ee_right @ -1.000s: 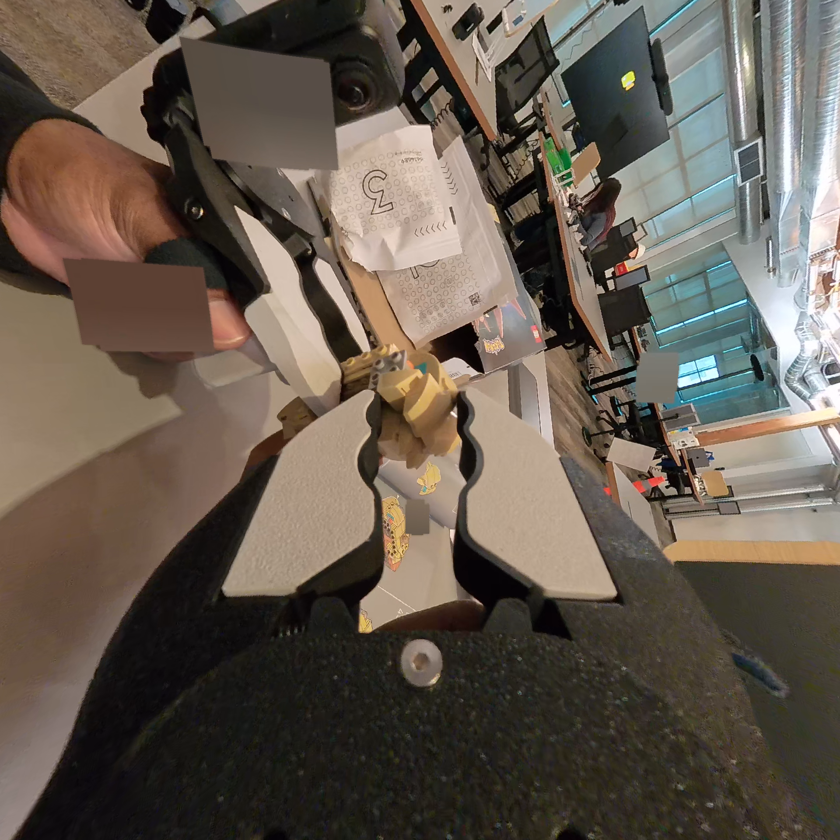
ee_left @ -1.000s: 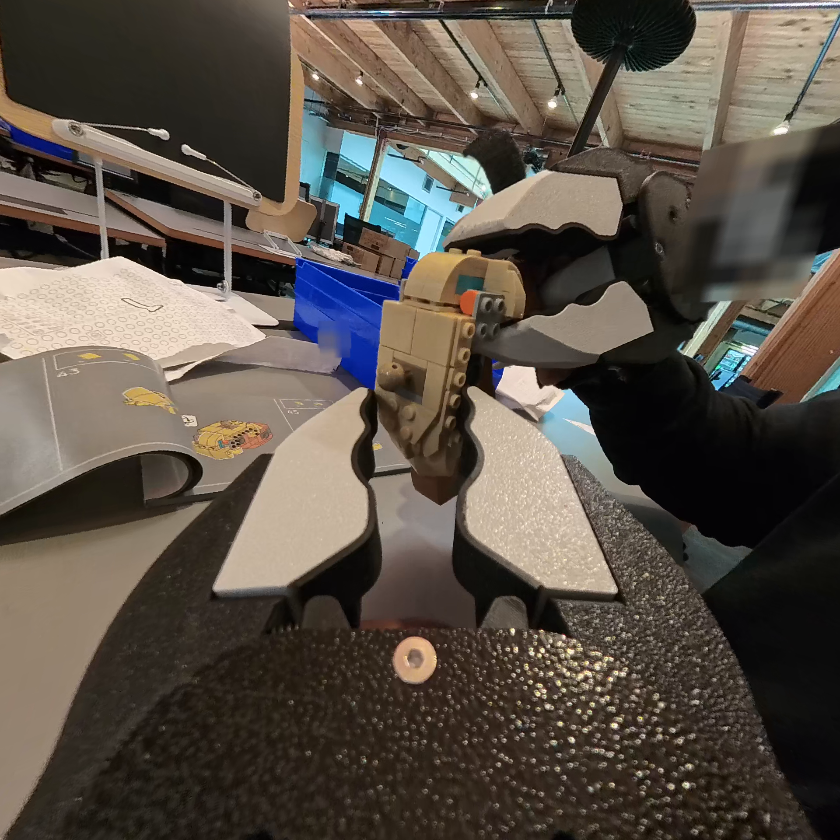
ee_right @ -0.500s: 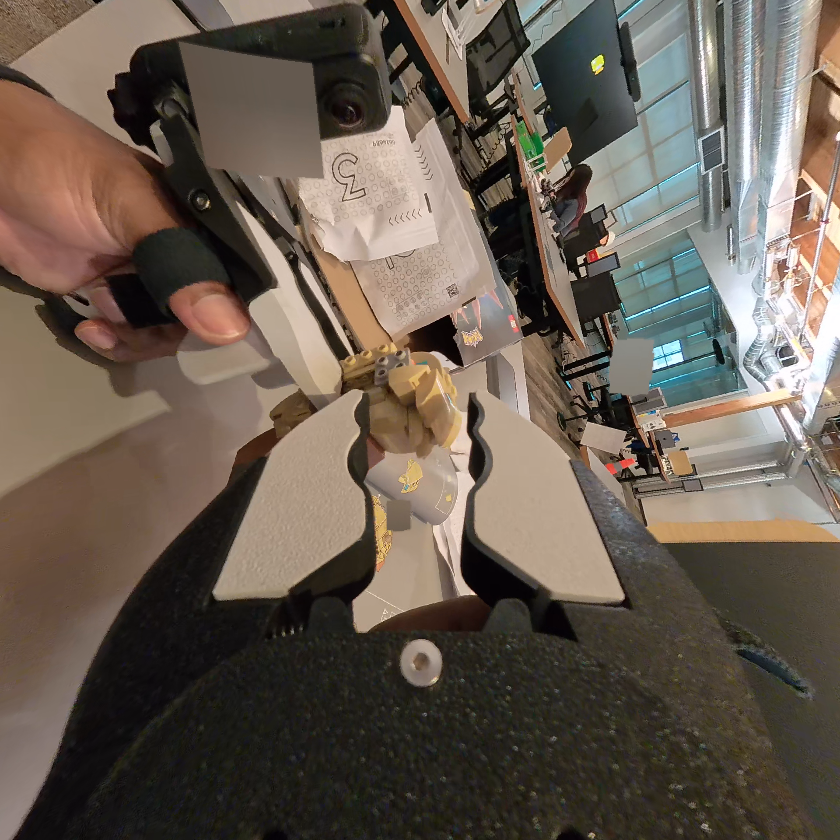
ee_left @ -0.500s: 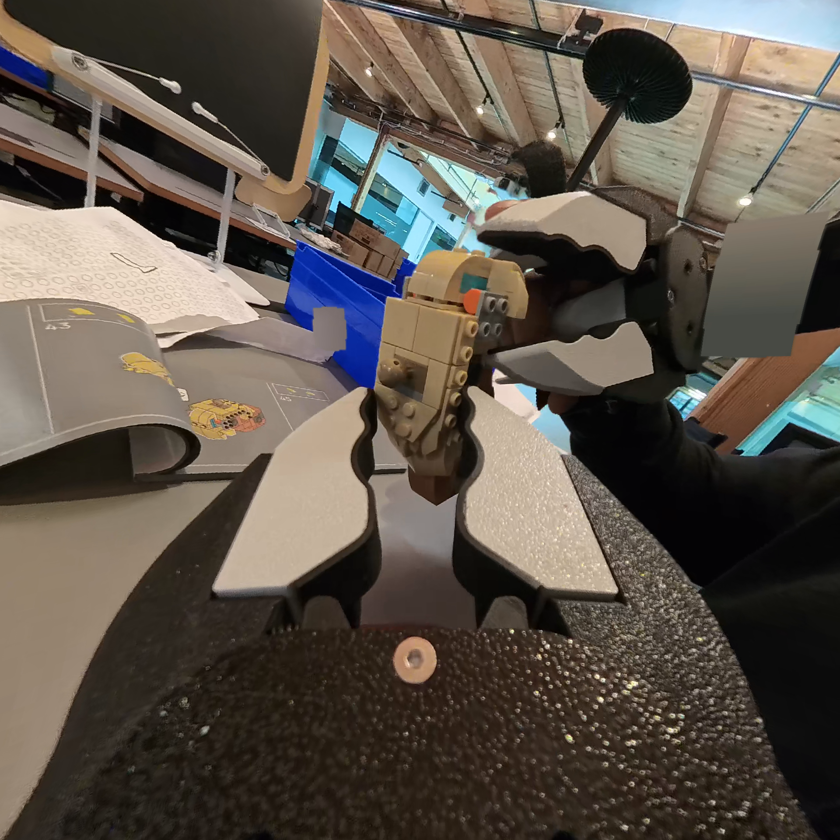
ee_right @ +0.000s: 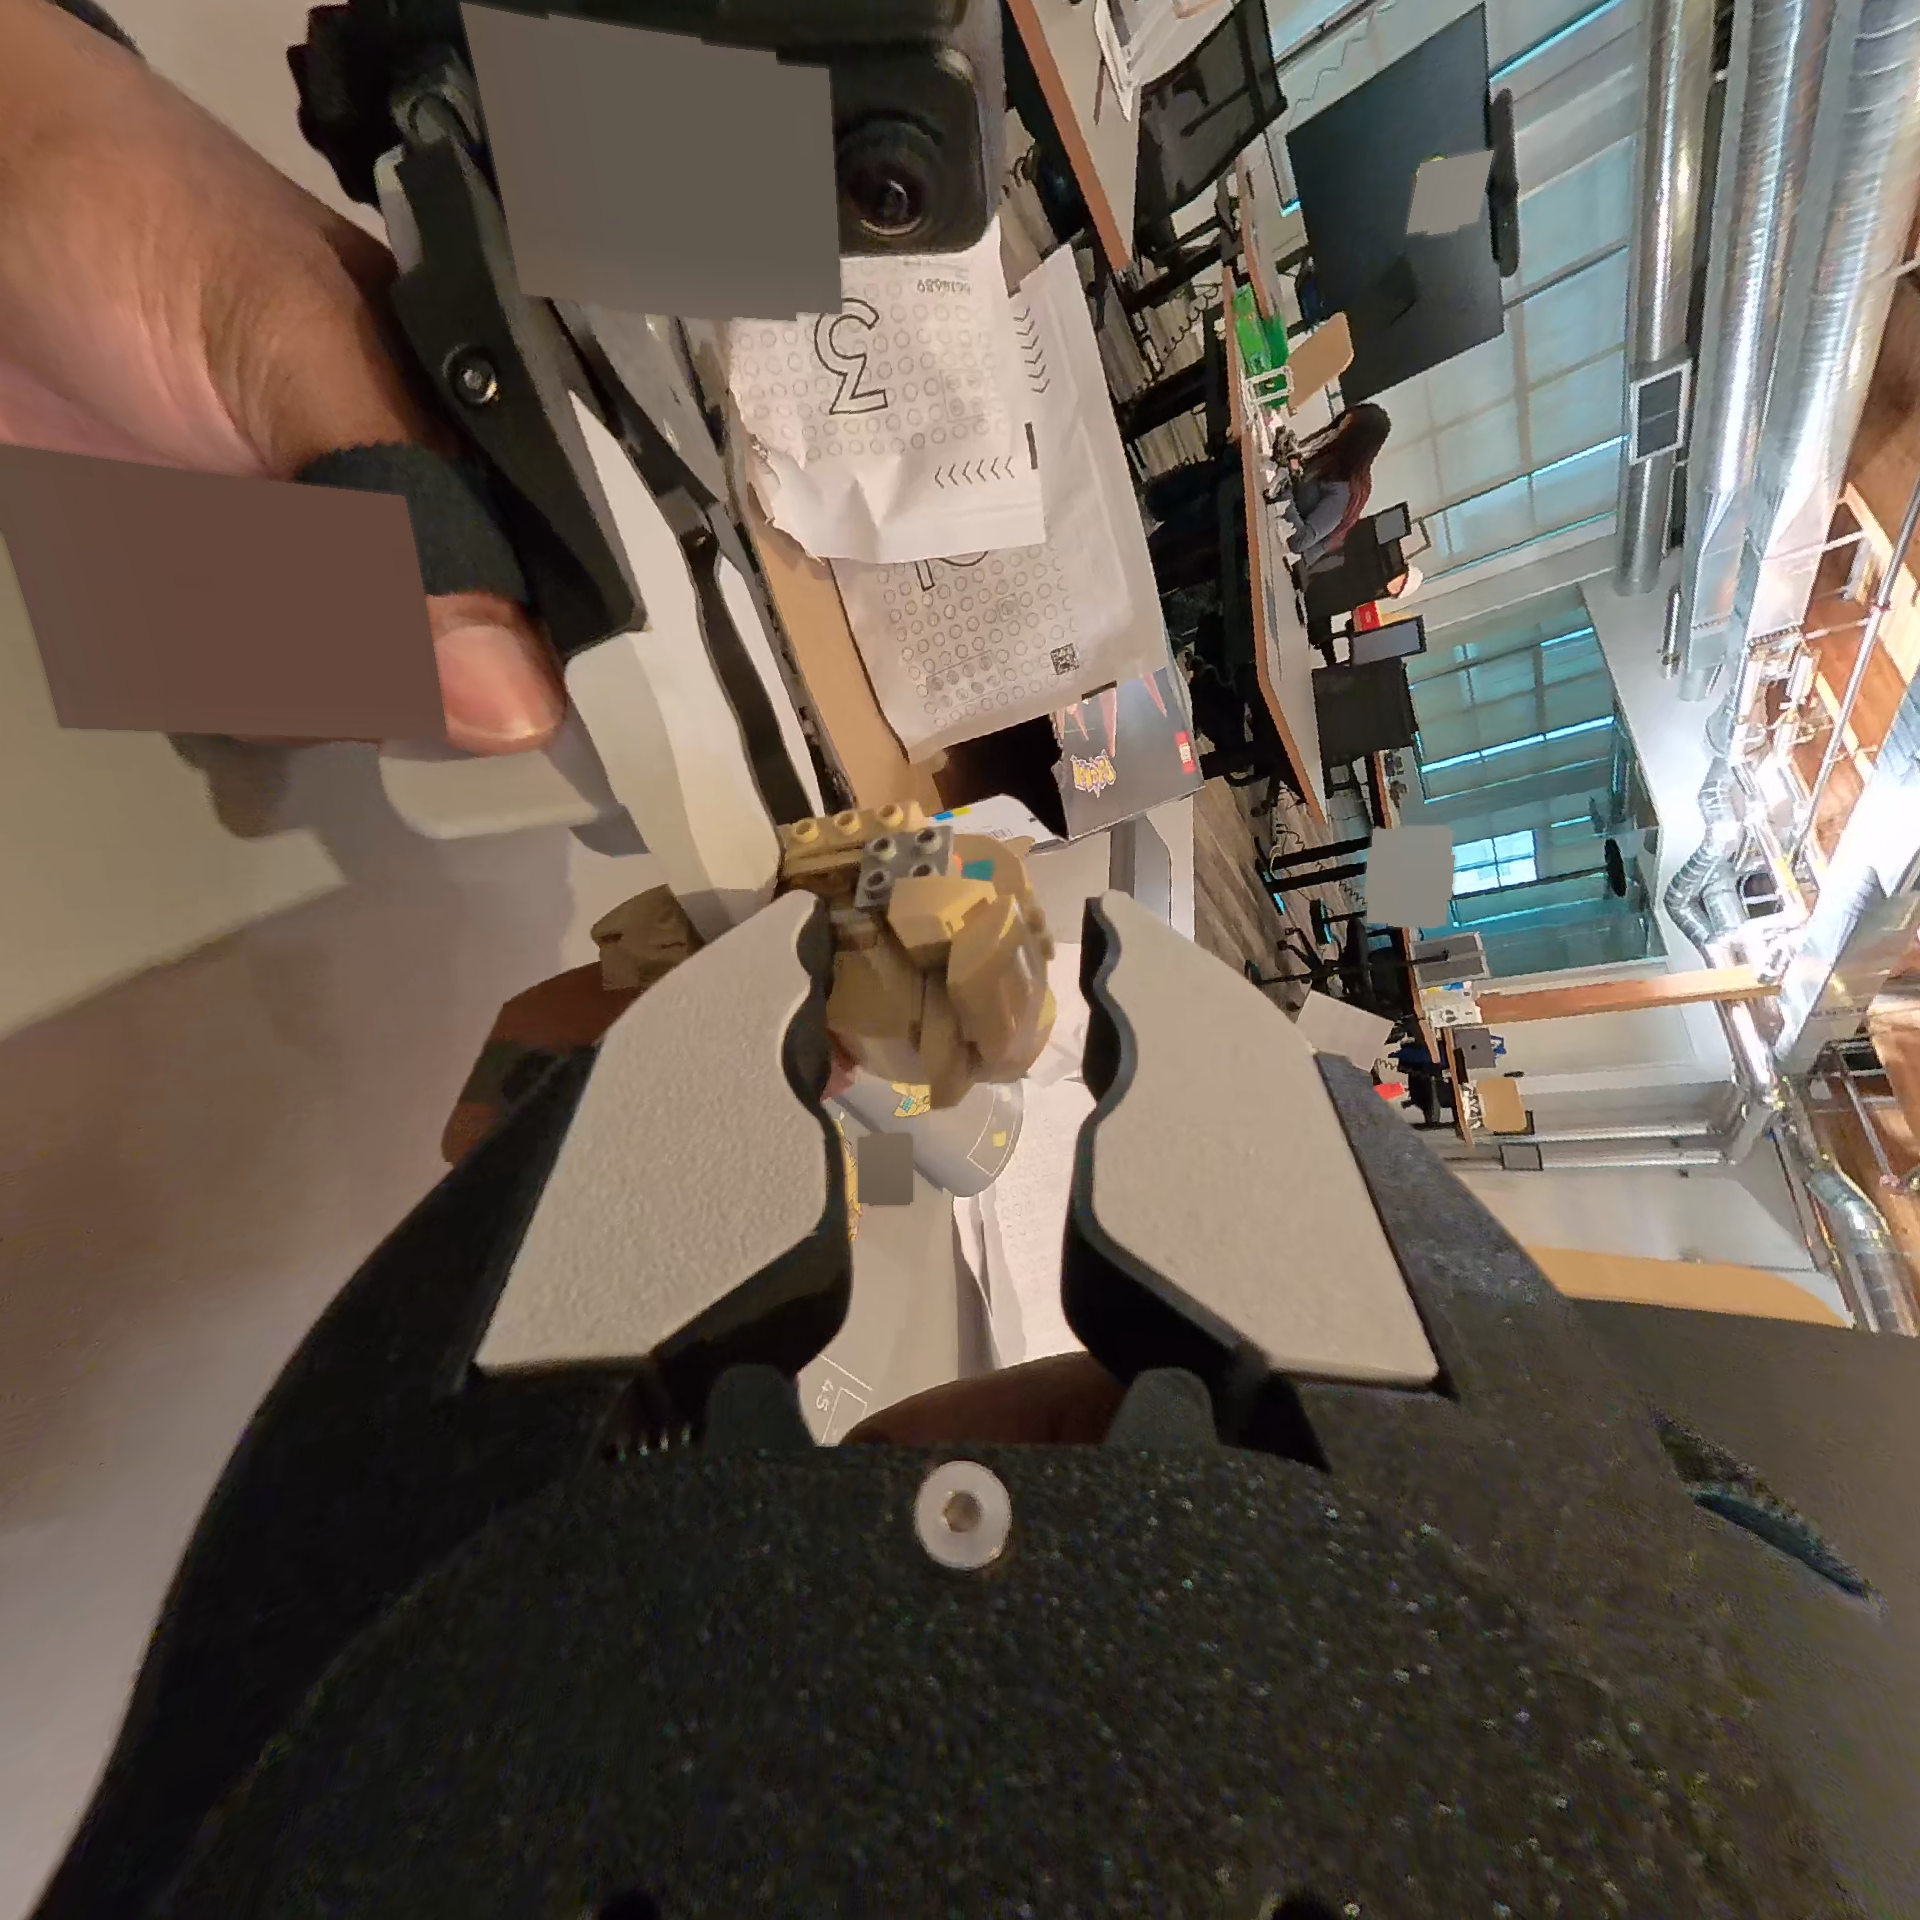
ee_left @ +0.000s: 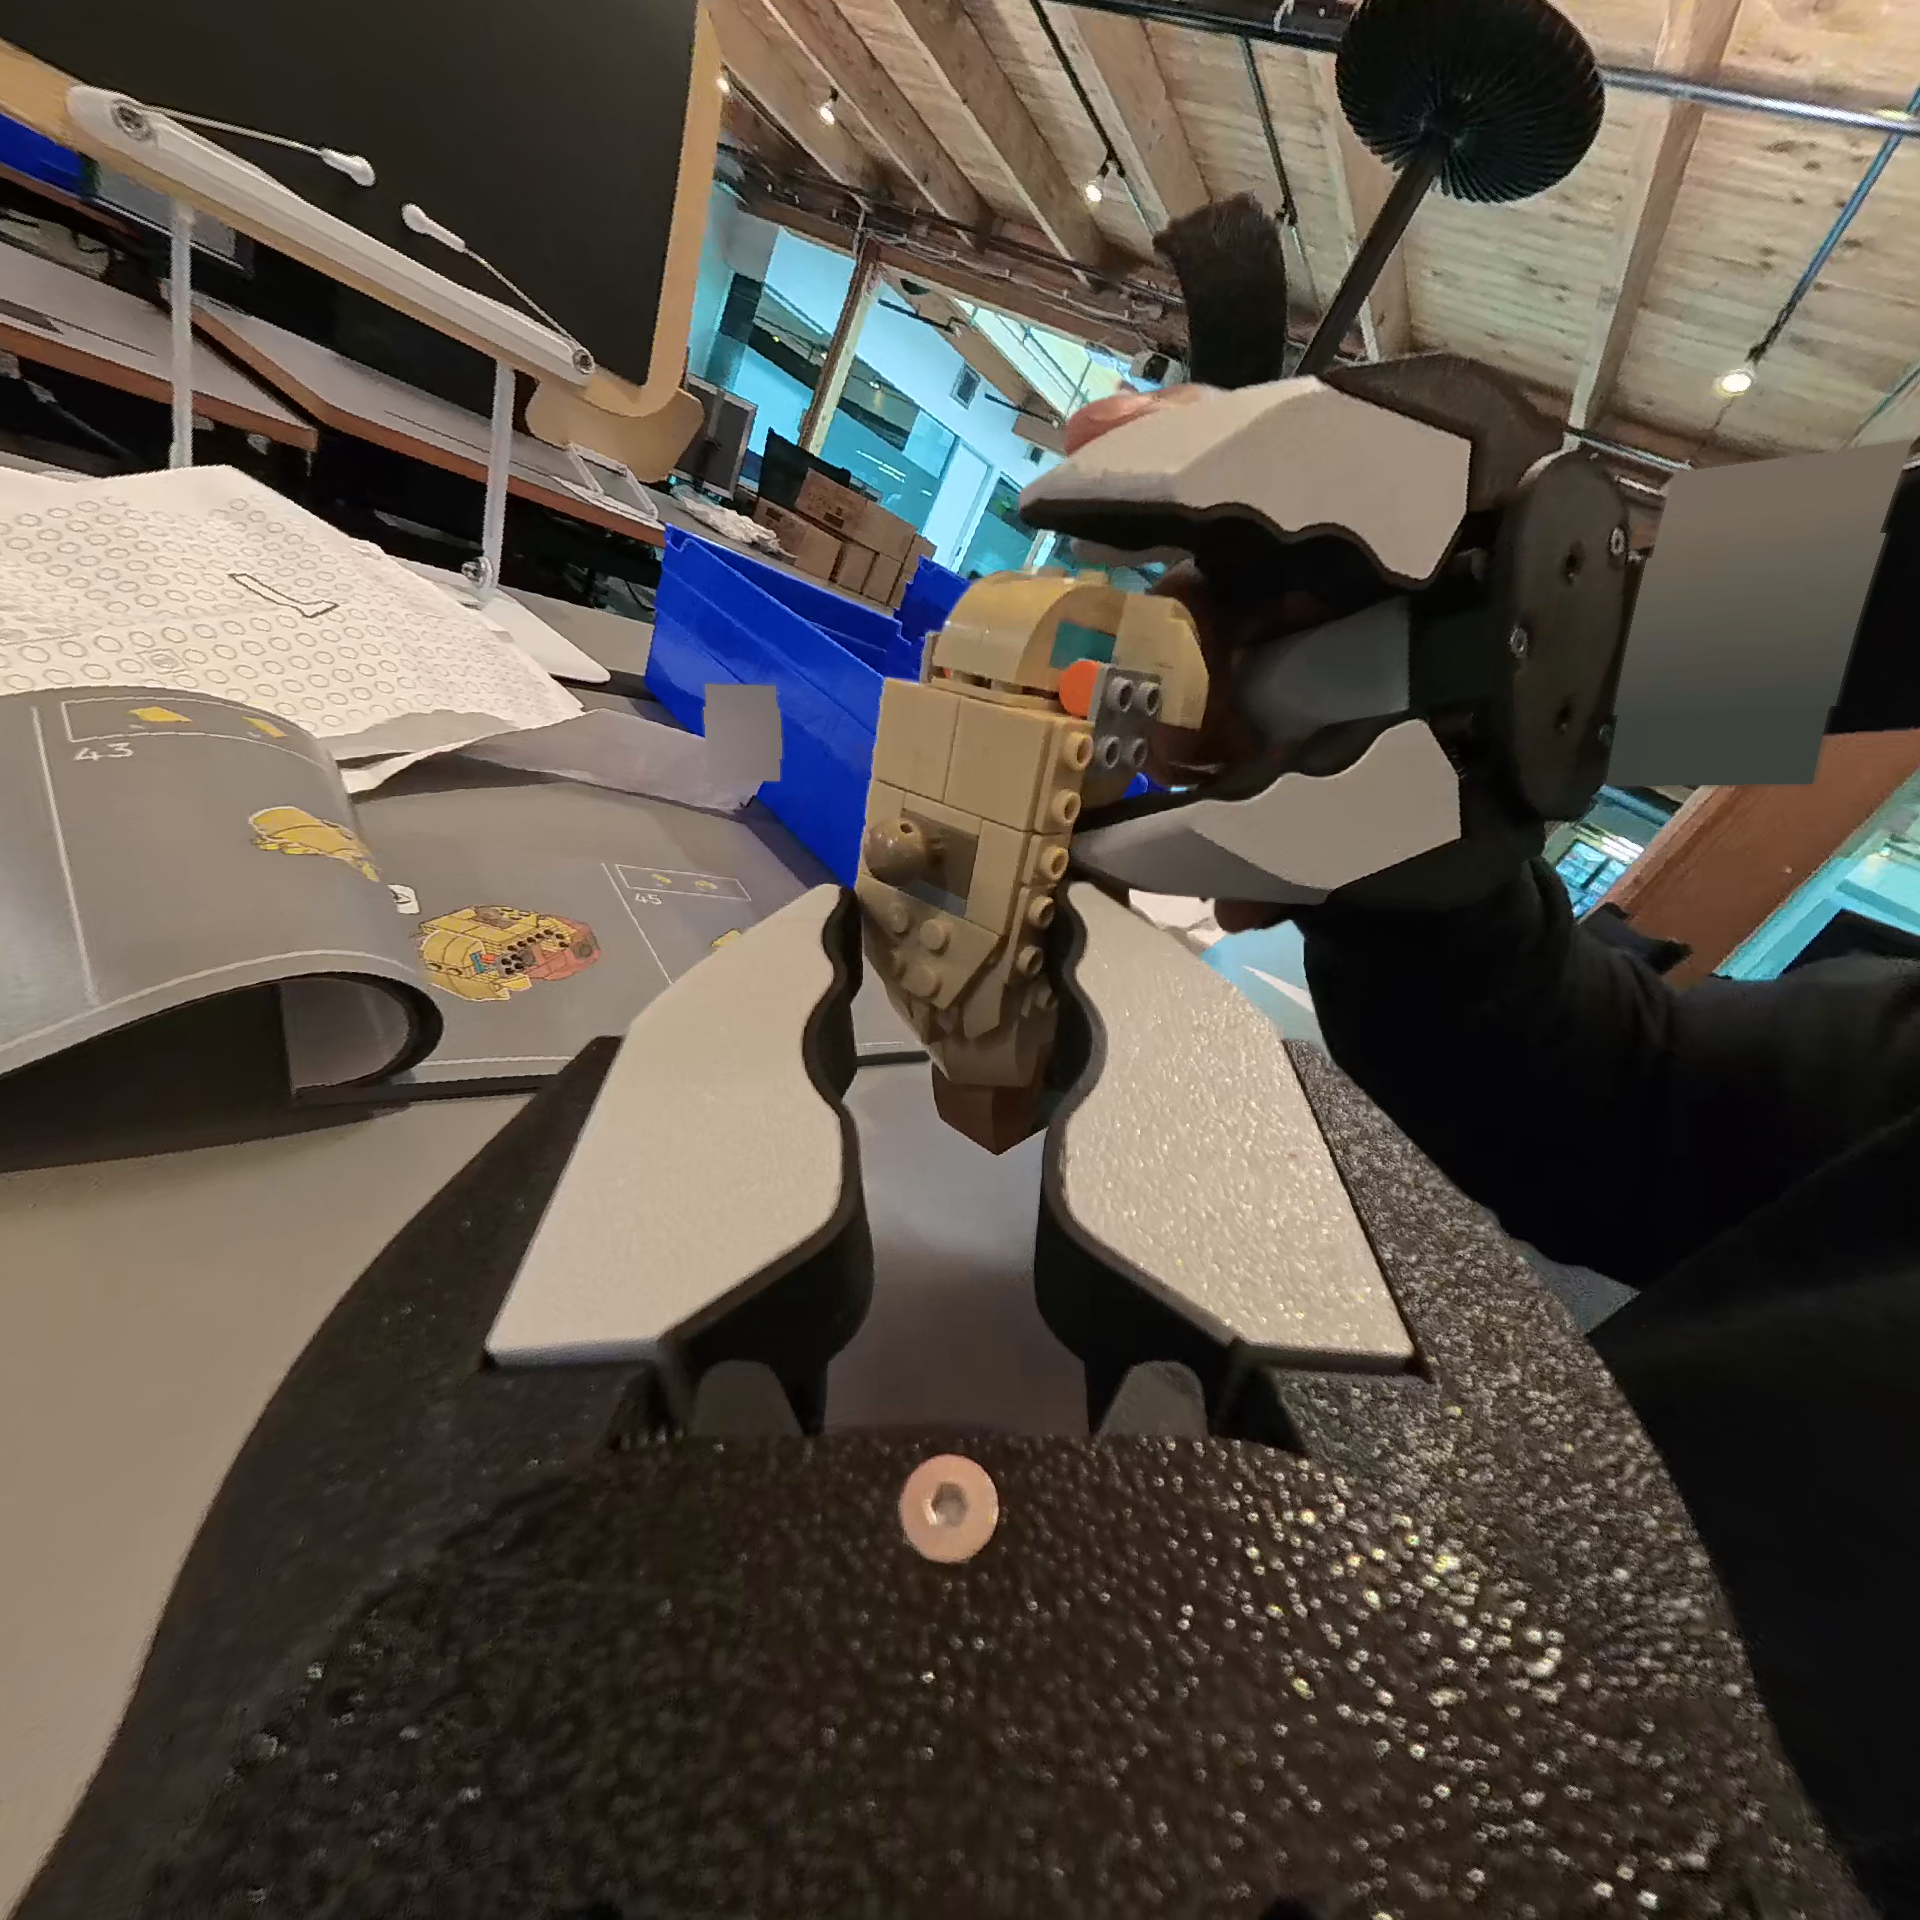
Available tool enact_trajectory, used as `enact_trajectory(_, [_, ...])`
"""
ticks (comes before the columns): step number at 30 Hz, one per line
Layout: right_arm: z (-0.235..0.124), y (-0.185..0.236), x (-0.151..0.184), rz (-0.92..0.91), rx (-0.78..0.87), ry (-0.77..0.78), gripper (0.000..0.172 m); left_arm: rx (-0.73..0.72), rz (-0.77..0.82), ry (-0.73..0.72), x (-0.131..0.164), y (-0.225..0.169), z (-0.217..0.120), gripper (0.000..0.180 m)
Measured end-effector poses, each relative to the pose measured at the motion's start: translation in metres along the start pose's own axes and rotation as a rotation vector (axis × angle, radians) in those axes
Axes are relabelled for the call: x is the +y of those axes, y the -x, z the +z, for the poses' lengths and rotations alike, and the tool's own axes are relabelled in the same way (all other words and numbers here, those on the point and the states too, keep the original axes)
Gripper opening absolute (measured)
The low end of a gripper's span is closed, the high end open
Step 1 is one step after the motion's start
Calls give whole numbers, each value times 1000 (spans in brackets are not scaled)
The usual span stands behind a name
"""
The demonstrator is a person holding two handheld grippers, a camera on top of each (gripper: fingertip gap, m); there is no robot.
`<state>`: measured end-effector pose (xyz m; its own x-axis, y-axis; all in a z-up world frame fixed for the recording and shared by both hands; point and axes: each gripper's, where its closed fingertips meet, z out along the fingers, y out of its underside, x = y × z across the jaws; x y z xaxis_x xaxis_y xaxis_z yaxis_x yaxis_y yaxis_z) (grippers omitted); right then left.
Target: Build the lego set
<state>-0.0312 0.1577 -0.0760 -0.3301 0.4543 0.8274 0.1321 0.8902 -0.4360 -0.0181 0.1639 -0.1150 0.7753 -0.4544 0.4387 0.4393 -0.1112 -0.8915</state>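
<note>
The left hand-held gripper (ee_left: 956, 966) was clenched on the lower end of a tan brick-built model (ee_left: 987, 831), both pads pressed to its sides, holding it upright above the grey tabletop (ee_left: 156, 1299). The right hand-held gripper (ee_right: 945, 935) stood released, its jaws spread around the model's rounded top with a gap on one side. An open instruction booklet (ee_left: 208, 914) lay near the tabletop's left edge, a blue bin (ee_left: 748, 665) behind it.

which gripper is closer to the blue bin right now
Left. The left gripper, clamped on the tan brick model, sits just in front of the blue bin. The right gripper comes in from the model's far side, further from the bin.
</note>
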Motion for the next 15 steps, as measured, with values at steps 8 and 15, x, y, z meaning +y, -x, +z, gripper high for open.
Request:
enact_trajectory(8, [-4, 8, 1, -37, -84, -9, 38, 10, 23, 32, 5, -3, 2, 33])
enact_trajectory(15, [-5, 10, 2, -15, -111, -10, 34, 18, 27, 63, 9, -5, 4, 33])
